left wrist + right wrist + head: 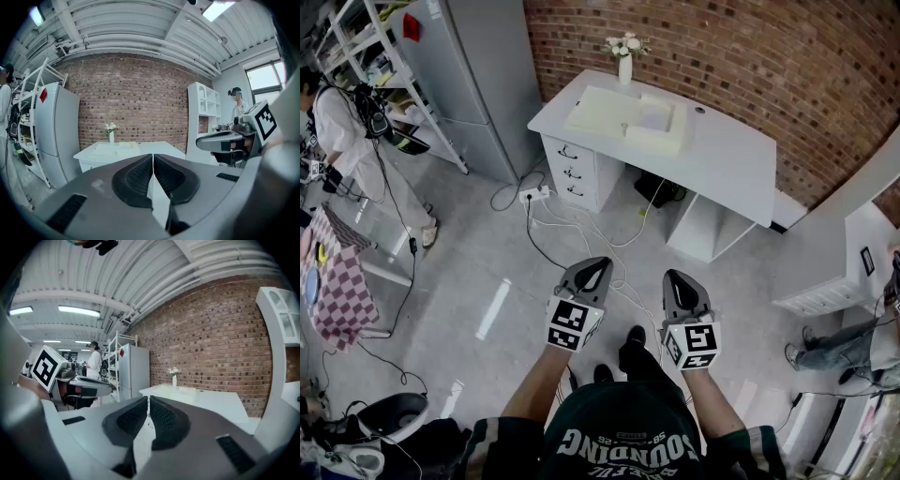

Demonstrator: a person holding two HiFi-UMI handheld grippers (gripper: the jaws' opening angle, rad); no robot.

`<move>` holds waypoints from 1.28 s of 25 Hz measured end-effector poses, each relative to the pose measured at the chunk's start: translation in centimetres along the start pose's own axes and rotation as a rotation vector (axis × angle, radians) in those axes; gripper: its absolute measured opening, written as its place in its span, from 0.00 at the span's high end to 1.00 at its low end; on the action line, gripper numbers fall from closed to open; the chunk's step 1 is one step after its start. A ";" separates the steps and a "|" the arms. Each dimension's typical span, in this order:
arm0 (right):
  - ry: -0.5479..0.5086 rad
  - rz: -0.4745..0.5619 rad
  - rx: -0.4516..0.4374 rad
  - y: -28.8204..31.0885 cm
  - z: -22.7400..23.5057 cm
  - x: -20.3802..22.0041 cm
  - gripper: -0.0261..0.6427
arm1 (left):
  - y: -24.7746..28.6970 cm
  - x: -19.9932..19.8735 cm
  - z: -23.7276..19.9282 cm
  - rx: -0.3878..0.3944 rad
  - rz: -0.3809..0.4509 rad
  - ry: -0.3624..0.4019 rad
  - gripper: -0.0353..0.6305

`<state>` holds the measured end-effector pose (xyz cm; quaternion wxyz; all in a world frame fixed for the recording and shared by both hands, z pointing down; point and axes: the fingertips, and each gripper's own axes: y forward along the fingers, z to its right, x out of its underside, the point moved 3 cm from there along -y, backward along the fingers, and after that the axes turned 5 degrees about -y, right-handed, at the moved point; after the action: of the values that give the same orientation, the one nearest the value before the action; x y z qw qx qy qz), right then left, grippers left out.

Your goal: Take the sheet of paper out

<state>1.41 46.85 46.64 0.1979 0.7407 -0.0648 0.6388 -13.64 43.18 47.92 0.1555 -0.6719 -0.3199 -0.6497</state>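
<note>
Above floor (469,272), far from white surface (731,159) | left gripper (592,272), right gripper (678,281): jaws closed, empty | paper (656,114): pale, flat.

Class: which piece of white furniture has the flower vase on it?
The desk against the brick wall; it alone carries the vase, on its far left corner.

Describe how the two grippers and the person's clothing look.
The left gripper and the right gripper have smooth grey shells that taper to a point. Each carries a white cube with black square markers. Their pads are black with a fine grid texture. The person wears a dark short-sleeved shirt with white lettering.
</note>
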 end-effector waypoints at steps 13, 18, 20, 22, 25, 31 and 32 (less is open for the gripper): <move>-0.002 0.037 -0.010 -4.7 -3.8 -0.6 0.85 | -4.6 0.3 3.3 0.029 0.014 0.042 0.92; -0.008 0.039 0.001 -5.5 -3.8 -0.8 0.85 | -4.8 -0.1 3.9 0.049 0.027 0.028 0.92; -0.005 0.033 0.004 -6.1 -3.7 -0.4 0.85 | -4.9 0.0 4.5 0.054 0.026 0.027 0.92; -0.001 0.026 0.009 -6.7 -3.5 0.0 0.85 | -4.8 0.2 5.0 0.061 0.026 0.023 0.92; 0.007 0.022 0.019 -7.0 -2.9 0.3 0.85 | -4.5 0.2 5.6 0.068 0.022 0.020 0.92; 0.024 0.020 0.034 -6.3 -1.3 0.0 0.85 | -3.1 -0.4 6.4 0.079 0.013 0.023 0.92; 0.024 0.018 0.032 -6.1 -1.1 -0.1 0.85 | -2.8 -0.6 6.4 0.076 0.012 0.019 0.92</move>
<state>2.54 52.83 45.35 0.1808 0.7356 -0.0590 0.6502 -10.42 49.11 46.10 0.1875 -0.6613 -0.3388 -0.6424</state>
